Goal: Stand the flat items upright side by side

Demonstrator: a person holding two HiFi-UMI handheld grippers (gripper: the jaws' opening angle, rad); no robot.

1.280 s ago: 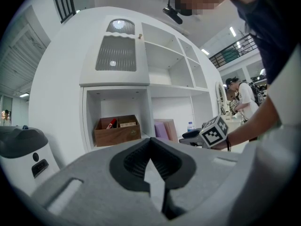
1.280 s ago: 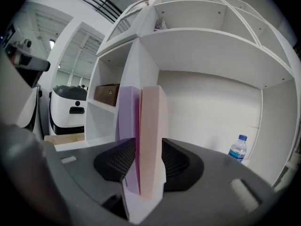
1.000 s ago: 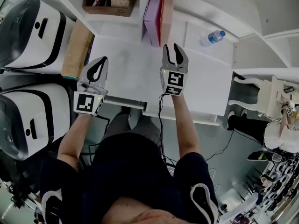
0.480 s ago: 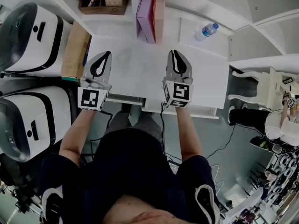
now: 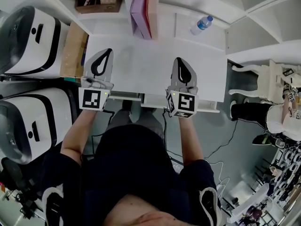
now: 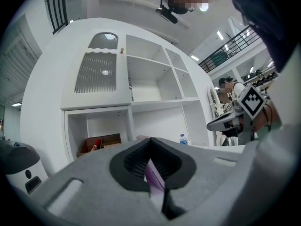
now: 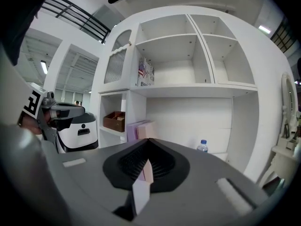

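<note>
Pulled back from the upright purple and pink books (image 5: 142, 8), right gripper (image 5: 181, 60) jaws just closed together on nothing, left gripper (image 5: 108, 52) jaws shut, empty, above the worktop (image 5: 150, 55)

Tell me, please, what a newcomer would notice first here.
The left gripper and the right gripper hover shut over the white desk, the right's jaws having just closed on nothing. Beyond them the purple and pink flat items stand upright side by side at the desk's back; two white machines flank the left.

purple flat item (image 5: 139, 8), pink flat item (image 5: 152, 8), white desk (image 5: 150, 65), brown box (image 5: 99, 9), blue-capped bottle (image 5: 201, 24)
</note>
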